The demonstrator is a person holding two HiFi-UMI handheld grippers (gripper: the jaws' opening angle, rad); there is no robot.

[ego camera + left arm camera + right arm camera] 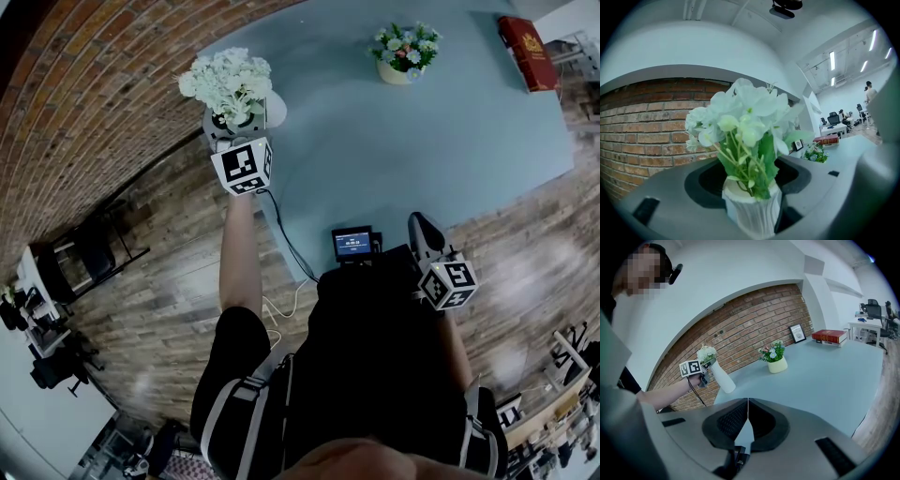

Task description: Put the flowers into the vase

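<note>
Left jaws parted round vase point(752, 212), right jaws together

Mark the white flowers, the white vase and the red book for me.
white flowers point(740, 110): left gripper view, middle of the blossom cluster.
white vase point(752, 213): left gripper view, ribbed wall below the rim.
red book point(527, 52): head view, middle of its cover.

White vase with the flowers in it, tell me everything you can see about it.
The white vase is tall and slim, with fine vertical ribs, ceramic-looking and matte. It stands on the blue-grey table near the corner by the brick wall. White flowers with green stems fill its mouth. Its neck sits between the left gripper's open jaws, with a dark gap beside it.
</note>
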